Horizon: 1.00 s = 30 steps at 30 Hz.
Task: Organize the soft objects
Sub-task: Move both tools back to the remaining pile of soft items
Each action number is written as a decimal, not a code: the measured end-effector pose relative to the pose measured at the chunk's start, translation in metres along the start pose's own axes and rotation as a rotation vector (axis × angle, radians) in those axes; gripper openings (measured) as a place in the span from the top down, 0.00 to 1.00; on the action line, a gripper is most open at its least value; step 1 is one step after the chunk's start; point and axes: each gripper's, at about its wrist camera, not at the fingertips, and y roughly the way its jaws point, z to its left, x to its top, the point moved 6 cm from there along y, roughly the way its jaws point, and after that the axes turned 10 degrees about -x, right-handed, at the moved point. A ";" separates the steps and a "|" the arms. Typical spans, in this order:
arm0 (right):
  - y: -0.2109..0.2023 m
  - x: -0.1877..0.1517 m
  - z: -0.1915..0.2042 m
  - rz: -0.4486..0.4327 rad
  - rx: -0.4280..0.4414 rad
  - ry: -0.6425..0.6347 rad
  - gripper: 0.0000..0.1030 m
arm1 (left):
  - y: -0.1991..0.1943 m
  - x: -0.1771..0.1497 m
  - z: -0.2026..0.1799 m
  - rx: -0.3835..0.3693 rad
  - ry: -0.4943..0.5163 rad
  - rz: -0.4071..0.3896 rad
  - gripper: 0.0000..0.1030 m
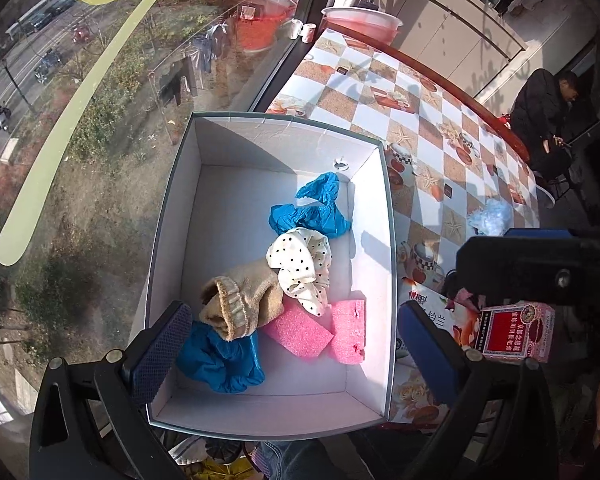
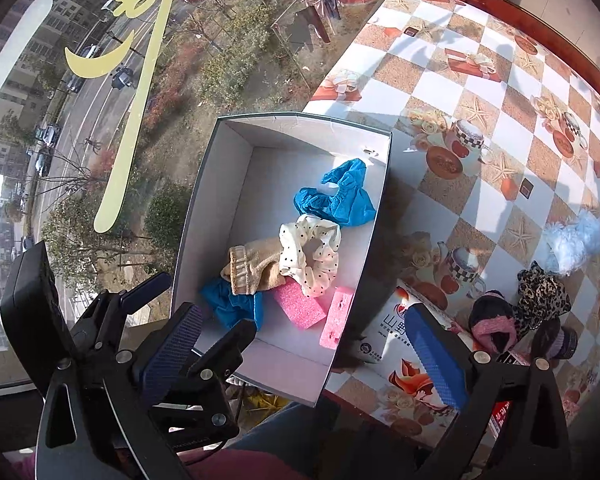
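Hovering over the white box (image 1: pixel 374 216) with both jaws apart and empty.

My left gripper (image 1: pixel 296 344) and right gripper (image 2: pixel 308 344) hang above its near end; inside lie blue shoe covers (image 1: pixel 312 212), a polka-dot scrunchie (image 1: pixel 300 264), a tan sock (image 1: pixel 240 296) and pink foam blocks (image 1: pixel 300 330), while a pale blue puff (image 2: pixel 576 246) sits on the counter (image 2: pixel 500 184).

White inside the box (image 1: pixel 236 184), grey-green along its rim. Within: two blue shoe covers (image 1: pixel 312 212), a cream scrunchie with black dots (image 1: pixel 300 264), a tan sock (image 1: pixel 240 300), two pink foam blocks (image 1: pixel 300 330). On the right: checkered orange-and-white tablecloth (image 2: pixel 480 92), pale blue fluff (image 2: pixel 574 246), leopard-print scrunchie (image 2: pixel 542 294).
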 end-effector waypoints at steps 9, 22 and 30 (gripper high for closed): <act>-0.016 -0.001 -0.043 -0.016 0.018 0.121 0.01 | 0.005 0.005 -0.024 0.019 0.087 0.055 0.00; -0.031 -0.023 -0.130 -0.042 0.032 0.338 0.01 | 0.030 0.011 -0.084 0.022 0.240 0.125 0.00; -0.034 -0.047 -0.187 -0.041 0.034 0.460 0.01 | 0.055 0.012 -0.128 0.027 0.345 0.181 0.00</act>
